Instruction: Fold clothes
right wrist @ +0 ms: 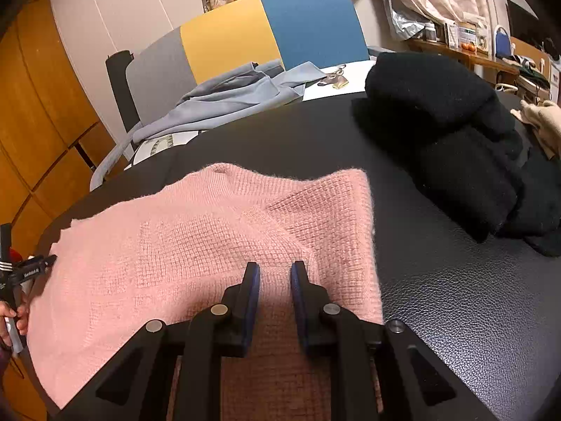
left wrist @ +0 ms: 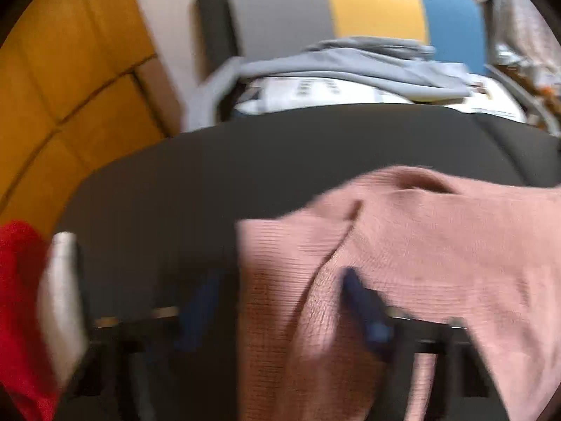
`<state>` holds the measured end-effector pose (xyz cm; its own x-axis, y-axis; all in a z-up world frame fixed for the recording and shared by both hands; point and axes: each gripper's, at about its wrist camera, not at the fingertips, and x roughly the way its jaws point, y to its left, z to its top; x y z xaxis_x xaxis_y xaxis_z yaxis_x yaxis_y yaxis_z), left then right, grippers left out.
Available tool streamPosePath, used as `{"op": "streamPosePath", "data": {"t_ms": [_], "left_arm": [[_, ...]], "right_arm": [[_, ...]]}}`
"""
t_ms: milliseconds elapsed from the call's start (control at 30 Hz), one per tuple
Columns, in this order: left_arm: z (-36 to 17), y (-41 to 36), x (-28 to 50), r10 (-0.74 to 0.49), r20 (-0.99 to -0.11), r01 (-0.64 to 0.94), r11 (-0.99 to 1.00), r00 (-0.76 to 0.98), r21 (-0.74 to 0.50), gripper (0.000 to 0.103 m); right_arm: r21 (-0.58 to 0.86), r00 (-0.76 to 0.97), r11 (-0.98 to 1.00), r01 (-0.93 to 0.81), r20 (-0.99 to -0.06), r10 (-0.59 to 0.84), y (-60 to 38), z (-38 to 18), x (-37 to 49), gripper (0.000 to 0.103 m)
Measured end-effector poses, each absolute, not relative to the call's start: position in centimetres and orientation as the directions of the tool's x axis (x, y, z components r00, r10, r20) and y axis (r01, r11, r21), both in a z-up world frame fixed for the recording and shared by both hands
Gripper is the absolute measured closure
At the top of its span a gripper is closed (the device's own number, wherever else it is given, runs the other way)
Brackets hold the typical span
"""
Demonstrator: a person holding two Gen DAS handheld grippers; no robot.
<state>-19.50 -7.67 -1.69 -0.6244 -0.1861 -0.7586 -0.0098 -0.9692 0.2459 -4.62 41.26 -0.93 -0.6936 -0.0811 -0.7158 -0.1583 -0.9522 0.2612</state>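
A pink knit sweater lies spread on the black table, with one side folded in over the body. My right gripper sits low over its near edge. The jaws stand only a narrow gap apart, and pink knit fills that gap, pinched between the blue pads. In the blurred left wrist view the sweater covers the right half. My left gripper is open: one blue finger is off the cloth's left edge and the other finger is on the knit. The left gripper also shows at the sweater's left edge, held by a hand.
A folded black garment and a cream one lie at the table's back right. Behind the table, a grey-blue garment is draped on a chair with a grey, yellow and blue back. Orange wooden doors stand at the left.
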Motion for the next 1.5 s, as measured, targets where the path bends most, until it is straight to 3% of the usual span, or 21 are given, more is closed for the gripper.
{"op": "streamPosePath", "data": {"t_ms": [67, 200, 300, 367, 433, 533, 700, 833, 933, 1000, 1067, 1267, 1367, 1467, 1500], "left_arm": [[-2.3, -8.8, -19.7, -0.244, -0.748, 0.052, -0.961, -0.617, 0.271, 0.052], [-1.5, -10.5, -19.3, -0.178, -0.770, 0.070, -0.983, -0.613, 0.171, 0.051], [0.7, -10.2, -17.0, -0.166, -0.739, 0.068, -0.985, -0.653, 0.160, 0.049], [2.2, -9.6, -15.0, -0.150, -0.704, 0.056, -0.986, -0.694, 0.154, 0.036], [3.0, -8.4, -12.3, -0.097, -0.676, 0.011, -0.991, -0.731, 0.131, 0.022], [3.6, -5.5, -8.1, -0.007, -0.643, -0.083, -0.991, -0.766, 0.110, 0.018], [0.8, 1.1, -3.0, 0.043, -0.670, -0.240, -0.949, -0.741, 0.204, 0.018], [-2.1, 3.7, -0.4, -0.019, -0.680, -0.274, -0.907, -0.733, 0.320, 0.017], [-2.6, 1.7, -0.6, -0.005, -0.699, -0.229, -0.943, -0.715, 0.241, 0.000], [-2.7, -0.1, -1.8, 0.040, -0.750, -0.195, -0.973, -0.660, 0.120, 0.000], [-2.6, -1.2, -2.0, 0.055, -0.763, -0.169, -0.983, -0.644, 0.072, 0.000], [-1.3, -4.3, -2.4, -0.067, -0.701, -0.053, -0.988, -0.710, 0.147, 0.000], [-3.0, -6.8, -4.4, -0.170, -0.736, 0.023, -0.978, -0.655, 0.205, 0.000], [-3.7, -8.6, -4.4, -0.141, -0.758, 0.046, -0.988, -0.637, 0.145, 0.000], [-3.8, -8.8, -4.2, -0.144, -0.760, 0.055, -0.988, -0.634, 0.141, 0.000]], "right_arm": [[0.246, -0.694, -0.956, -0.159, -0.717, -0.069, 41.0, -0.9, -4.6, 0.086], [0.205, -0.689, -0.966, -0.158, -0.724, -0.041, 40.4, -0.8, -4.9, 0.084], [0.198, -0.676, -0.968, -0.156, -0.736, -0.041, 40.5, -0.4, -5.1, 0.084], [0.154, -0.662, -0.971, -0.182, -0.750, 0.005, 40.2, 0.5, -4.8, 0.084], [0.099, -0.712, -0.982, -0.158, -0.701, 0.044, 37.9, 3.0, -3.1, 0.079], [0.145, -0.739, -0.989, 0.005, -0.666, -0.101, 32.9, 4.7, -0.8, 0.079], [0.248, -0.690, -0.956, 0.155, -0.666, -0.284, 25.8, 3.2, 1.7, 0.079], [0.091, -0.632, -0.977, 0.195, -0.749, -0.196, 22.7, 0.3, 3.5, 0.081], [-0.002, -0.663, -0.976, 0.217, -0.734, -0.146, 23.2, -0.5, 5.9, 0.083], [0.025, -0.673, -0.974, 0.224, -0.719, -0.173, 24.1, -0.5, 6.8, 0.082], [0.075, -0.673, -0.973, 0.217, -0.711, -0.205, 25.0, 0.1, 7.0, 0.083], [0.228, -0.737, -0.973, 0.031, -0.653, -0.177, 31.5, 2.6, 7.3, 0.080], [0.227, -0.698, -0.970, -0.089, -0.709, -0.102, 35.6, 0.7, 6.3, 0.080], [0.338, -0.720, -0.931, -0.138, -0.680, -0.141, 38.5, -0.5, 6.8, 0.094], [0.346, -0.727, -0.921, -0.178, -0.677, -0.115, 39.4, -0.9, 7.1, 0.103]]}}
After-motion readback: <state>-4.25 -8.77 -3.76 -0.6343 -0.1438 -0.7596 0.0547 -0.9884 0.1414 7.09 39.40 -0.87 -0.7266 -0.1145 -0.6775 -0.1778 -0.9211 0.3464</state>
